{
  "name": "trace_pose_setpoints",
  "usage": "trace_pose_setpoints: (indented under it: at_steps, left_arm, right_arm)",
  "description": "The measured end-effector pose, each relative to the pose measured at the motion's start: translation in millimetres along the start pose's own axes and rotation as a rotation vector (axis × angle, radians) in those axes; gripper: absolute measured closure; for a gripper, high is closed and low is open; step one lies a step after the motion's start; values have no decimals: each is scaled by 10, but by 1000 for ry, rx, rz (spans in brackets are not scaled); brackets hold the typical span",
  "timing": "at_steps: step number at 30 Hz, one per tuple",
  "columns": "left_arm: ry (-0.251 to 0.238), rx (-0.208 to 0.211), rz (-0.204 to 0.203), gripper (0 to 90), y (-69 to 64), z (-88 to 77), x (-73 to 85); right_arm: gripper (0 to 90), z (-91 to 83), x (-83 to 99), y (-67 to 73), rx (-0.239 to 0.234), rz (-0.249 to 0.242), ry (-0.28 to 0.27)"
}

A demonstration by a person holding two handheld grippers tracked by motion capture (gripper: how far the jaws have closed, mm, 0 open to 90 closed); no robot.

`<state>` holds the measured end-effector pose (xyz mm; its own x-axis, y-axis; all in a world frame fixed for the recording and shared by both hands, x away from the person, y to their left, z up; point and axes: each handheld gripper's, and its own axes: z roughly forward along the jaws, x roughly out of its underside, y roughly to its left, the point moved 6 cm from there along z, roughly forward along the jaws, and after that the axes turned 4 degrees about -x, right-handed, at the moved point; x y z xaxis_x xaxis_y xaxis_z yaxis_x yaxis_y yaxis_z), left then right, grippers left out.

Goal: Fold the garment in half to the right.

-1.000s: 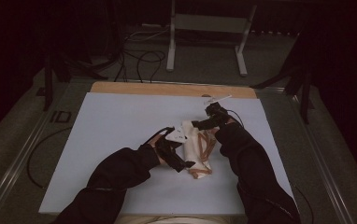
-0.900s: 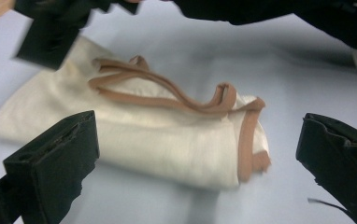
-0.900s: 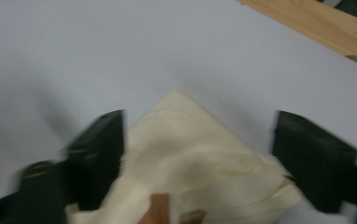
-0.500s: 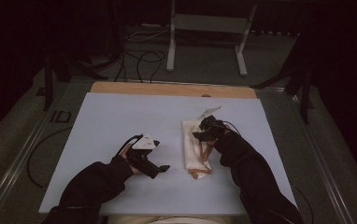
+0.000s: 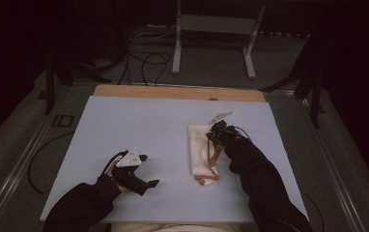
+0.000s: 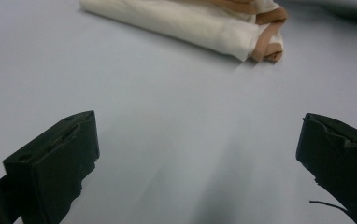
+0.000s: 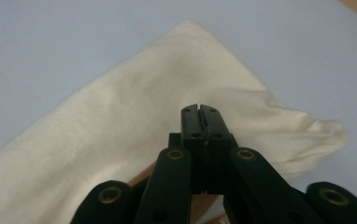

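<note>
- Since the earlier frames, the left hand-held gripper (image 5: 146, 170) has pulled away from the cloth (image 5: 198, 150) toward the near-left part of the worktop (image 5: 124, 121); the right hand-held gripper (image 5: 217, 137) has stayed at the cloth, and its jaws have just been closing.
- Left hand-held gripper: it sits near the worktop's near edge, left of centre, well apart from the cloth. Its jaws stand wide open with only bare worktop between them, as the left gripper view shows.
- Right hand-held gripper (image 7: 199, 109): it sits at the far right side of the cloth. In the right gripper view its jaws are pressed together, tips meeting directly over the cream fabric. Whether a fold of fabric is pinched between the tips cannot be told.
- Cloth: a cream piece folded into a long, narrow shape with tan-orange trim. It lies flat on the worktop, right of centre, with its length running from the far edge toward the near edge.
- Trim: the tan-orange band shows along the cloth's right side and at its near end. In the left gripper view the folded cloth (image 6: 190, 23) lies across the top, with the trim at its right end.
- Sleeves: both of the person's forearms, in dark sleeves, come in from the worktop's near edge.
- Worktop: a pale blue-grey sheet covers it, with a strip of bare wood along the far edge.
</note>
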<state>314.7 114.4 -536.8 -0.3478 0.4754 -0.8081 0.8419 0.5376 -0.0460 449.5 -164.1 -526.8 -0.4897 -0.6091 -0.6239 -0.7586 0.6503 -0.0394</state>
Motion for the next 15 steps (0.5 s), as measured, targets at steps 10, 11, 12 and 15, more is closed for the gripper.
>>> trace_pose_setpoints:
  at_steps: [10,11,12,15]
  left_arm:
    - [-1,-35,-15,2,31,-65,126]
    - [-2,-40,-17,2,39,-74,130]
    - [-8,-39,-21,2,45,-82,134]
    - [-28,-36,-30,2,58,-105,146]
  right_arm:
    - [900,-279,148,-77,34,26,-61]
    - [900,-306,178,-95,40,29,-62]
    - [900,-327,207,-116,47,36,-68]
    - [900,-388,303,-193,65,63,-79]
